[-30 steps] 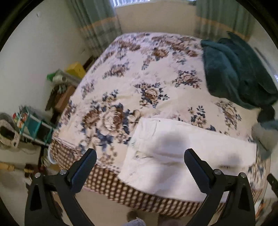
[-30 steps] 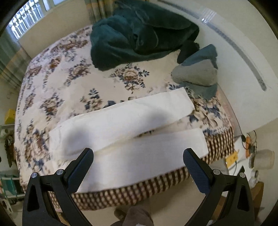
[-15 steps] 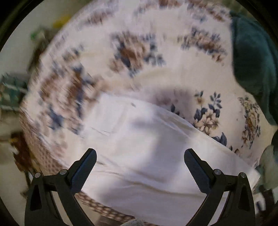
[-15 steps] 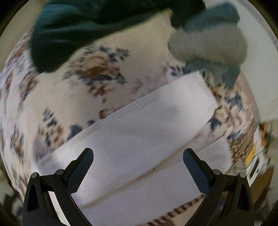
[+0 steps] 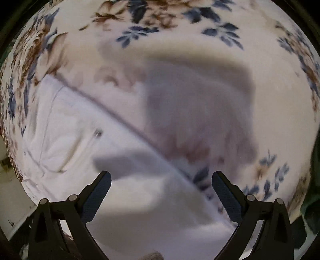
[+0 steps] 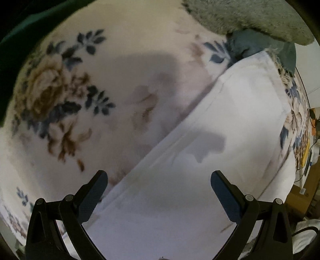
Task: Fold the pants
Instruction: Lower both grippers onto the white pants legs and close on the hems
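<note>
White pants (image 5: 84, 144) lie flat on a floral bedspread (image 5: 180, 40). The left wrist view shows the waist end, with a small button and a pocket seam. My left gripper (image 5: 161, 186) is open and empty, close above the pants' far edge. The right wrist view shows the leg end of the pants (image 6: 230, 130), its hem at the upper right. My right gripper (image 6: 159, 185) is open and empty, close above the leg, its left finger (image 6: 92, 192) near the leg's far edge.
A grey and blue fuzzy bundle (image 6: 250, 18) lies just beyond the leg hem. A dark green blanket (image 6: 24, 40) lies at the far left of the right view. The bed's edge and floor clutter (image 6: 306, 160) are at the right.
Both grippers have come down fast from high above the bed to just over the pants, the left at the waist end, the right at the leg end. Both stay open.
</note>
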The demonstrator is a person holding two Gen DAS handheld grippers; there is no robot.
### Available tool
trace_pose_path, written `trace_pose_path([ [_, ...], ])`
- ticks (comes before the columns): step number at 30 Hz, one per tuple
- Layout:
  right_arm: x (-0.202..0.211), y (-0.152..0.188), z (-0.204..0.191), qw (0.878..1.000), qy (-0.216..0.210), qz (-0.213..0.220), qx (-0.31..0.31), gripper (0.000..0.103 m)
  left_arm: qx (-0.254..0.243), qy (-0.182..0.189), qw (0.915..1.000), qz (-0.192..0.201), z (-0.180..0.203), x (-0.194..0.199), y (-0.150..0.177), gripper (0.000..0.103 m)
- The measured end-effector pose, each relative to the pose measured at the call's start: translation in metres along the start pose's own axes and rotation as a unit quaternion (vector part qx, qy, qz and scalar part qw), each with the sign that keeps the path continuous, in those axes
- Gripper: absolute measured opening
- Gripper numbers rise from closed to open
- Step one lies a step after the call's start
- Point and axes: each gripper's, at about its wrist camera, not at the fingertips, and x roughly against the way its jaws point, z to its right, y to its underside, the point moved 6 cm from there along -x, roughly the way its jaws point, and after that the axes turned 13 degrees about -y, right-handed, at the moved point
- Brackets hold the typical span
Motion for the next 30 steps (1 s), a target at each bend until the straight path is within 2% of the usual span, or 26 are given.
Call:
trace_pose_path([
  [2,-0.013,-0.005,-0.002,1.0,0.016,-0.003,0.001,0.103,-0.002,-0.055,0.9985,0.007,0.001,-0.003,-0.006,0.103],
  [4,-0.02,-0.008,-0.002,0.999,0.033,-0.005,0.004,0.103,-0.008,-0.088,0.996,0.01,0.002,-0.007,-0.008,0.103],
  [7,-0.036,-0.009,-0.001,0.998,0.058,-0.022,0.021,0.103,-0.02,-0.1,0.9947,0.013,0.008,-0.008,-0.007,0.103],
  [10,-0.047,-0.009,0.002,0.998,0.049,-0.03,0.021,0.103,-0.02,-0.098,0.995,0.002,0.011,0.003,-0.008,0.103],
  [11,-0.048,-0.009,0.004,0.998,0.044,-0.031,0.019,0.103,-0.02,-0.094,0.9954,0.002,0.013,0.005,-0.009,0.1],
  [12,-0.05,-0.009,0.006,0.999,0.036,-0.032,0.015,0.101,-0.021,-0.082,0.9964,0.007,0.015,0.008,-0.01,0.096],
  [14,-0.051,-0.008,0.005,0.999,0.021,-0.033,0.023,0.088,-0.028,-0.062,0.9972,0.03,0.021,0.018,-0.016,0.069],
  [15,-0.05,-0.006,0.006,0.999,0.018,-0.033,0.028,0.084,-0.031,-0.058,0.997,0.041,0.02,0.025,-0.013,0.062],
  [16,-0.05,-0.005,0.004,0.999,0.012,-0.034,0.035,0.073,-0.036,-0.04,0.9973,0.051,0.02,0.033,-0.01,0.04],
  [17,-0.048,-0.003,0.002,0.999,0.008,-0.034,0.04,0.058,-0.042,-0.029,0.9972,0.056,0.019,0.038,-0.007,0.034],
  [18,-0.045,-0.002,0.0,0.998,0.004,-0.033,0.046,0.05,-0.05,-0.018,0.9967,0.062,0.018,0.044,-0.005,0.027],
  [19,-0.042,0.0,-0.002,0.998,-0.005,-0.032,0.049,0.035,-0.061,-0.003,0.996,0.065,0.018,0.048,-0.001,0.014],
  [20,-0.039,0.002,-0.003,0.998,-0.014,-0.032,0.05,0.021,-0.067,0.004,0.9956,0.066,0.011,0.048,0.002,0.01],
  [22,-0.028,0.007,-0.001,0.998,-0.029,-0.028,0.049,0.011,-0.07,0.033,0.9939,0.079,-0.001,0.06,0.008,0.005],
  [26,0.007,0.024,0.002,0.997,-0.058,-0.003,0.053,0.006,-0.05,0.099,0.9896,0.091,-0.027,0.089,0.023,0.003],
  [30,0.049,0.043,0.008,0.994,-0.089,0.014,0.053,0.005,-0.03,0.177,0.9778,0.109,-0.07,0.128,0.055,0.003],
])
